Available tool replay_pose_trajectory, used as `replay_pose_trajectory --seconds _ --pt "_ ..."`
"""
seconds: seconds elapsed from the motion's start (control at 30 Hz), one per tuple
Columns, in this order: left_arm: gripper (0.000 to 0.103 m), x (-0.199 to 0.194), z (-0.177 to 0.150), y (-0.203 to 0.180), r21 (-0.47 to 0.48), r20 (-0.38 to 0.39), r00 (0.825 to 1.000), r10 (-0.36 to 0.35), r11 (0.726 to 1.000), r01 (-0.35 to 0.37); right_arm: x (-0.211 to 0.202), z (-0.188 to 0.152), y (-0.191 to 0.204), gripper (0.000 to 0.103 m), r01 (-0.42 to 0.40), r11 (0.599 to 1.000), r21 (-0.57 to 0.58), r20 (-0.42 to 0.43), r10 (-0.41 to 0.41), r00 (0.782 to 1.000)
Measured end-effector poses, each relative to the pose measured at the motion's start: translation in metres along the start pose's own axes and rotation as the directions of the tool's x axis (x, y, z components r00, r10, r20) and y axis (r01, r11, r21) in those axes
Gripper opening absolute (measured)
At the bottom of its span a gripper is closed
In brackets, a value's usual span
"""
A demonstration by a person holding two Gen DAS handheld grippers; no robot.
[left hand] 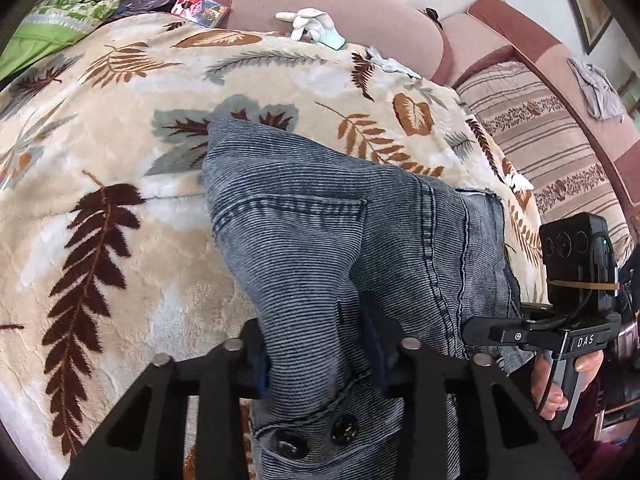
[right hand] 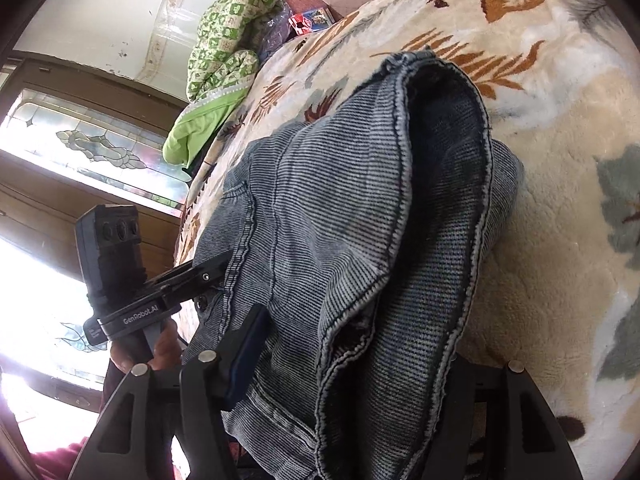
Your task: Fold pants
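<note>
Now pinching the pants (left hand: 332, 248) at the near edge of the leaf-print blanket (left hand: 100, 152): left gripper (left hand: 320, 364) clamping bunched waistband, right gripper (right hand: 348, 364) gripping thick fabric. Risking slippage, wrinkling the fold.

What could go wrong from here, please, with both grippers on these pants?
1. The left gripper pinches a thick bunch of the grey corduroy pants near the buttons; it may slip.
2. The right gripper holds several layers, so one leg opening could sag and fold crookedly on the leaf-print blanket.
</note>
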State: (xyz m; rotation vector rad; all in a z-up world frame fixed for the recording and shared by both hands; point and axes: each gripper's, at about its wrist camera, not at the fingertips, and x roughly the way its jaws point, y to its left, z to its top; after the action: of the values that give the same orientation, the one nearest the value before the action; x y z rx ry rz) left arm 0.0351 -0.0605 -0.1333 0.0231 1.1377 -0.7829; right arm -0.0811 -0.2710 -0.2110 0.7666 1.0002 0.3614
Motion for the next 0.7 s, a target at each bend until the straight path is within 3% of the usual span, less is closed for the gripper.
replay_pose_trajectory --seconds 0.23,0.37,0.47,0.5,0.63,0.7 --pt "0.032 -0.002 0.002 -0.017 0.054 0.027 0.999 0.044 0.998 -0.046 0.003 0.003 0.003 0.064 -0.003 1.000 -0.002 0.001 0.003 1.000" --pt "0.052 0.007 0.000 -0.008 0.000 0.001 1.000 0.031 1.000 -0.031 0.004 0.003 0.005 0.064 -0.002 1.000 -0.008 0.006 0.002 1.000" --pt "0.054 0.011 -0.002 -0.001 -0.039 0.005 1.000 0.004 0.999 -0.004 0.005 0.002 0.007 0.064 0.002 1.000 -0.017 0.011 -0.002 1.000" --pt "0.054 0.010 -0.003 -0.002 -0.041 0.010 1.000 0.008 0.999 -0.007 0.005 0.002 0.006 0.064 0.000 1.000 -0.016 0.010 0.000 1.000" --pt "0.032 0.001 -0.006 -0.012 0.015 0.049 0.998 0.046 0.999 -0.046 0.004 0.000 0.006 0.064 0.000 1.000 -0.021 0.021 0.001 1.000" --pt "0.027 -0.004 -0.005 -0.011 0.002 0.063 0.997 0.034 0.999 -0.034 0.002 -0.001 0.007 0.064 0.006 1.000 -0.030 0.038 -0.005 0.999"
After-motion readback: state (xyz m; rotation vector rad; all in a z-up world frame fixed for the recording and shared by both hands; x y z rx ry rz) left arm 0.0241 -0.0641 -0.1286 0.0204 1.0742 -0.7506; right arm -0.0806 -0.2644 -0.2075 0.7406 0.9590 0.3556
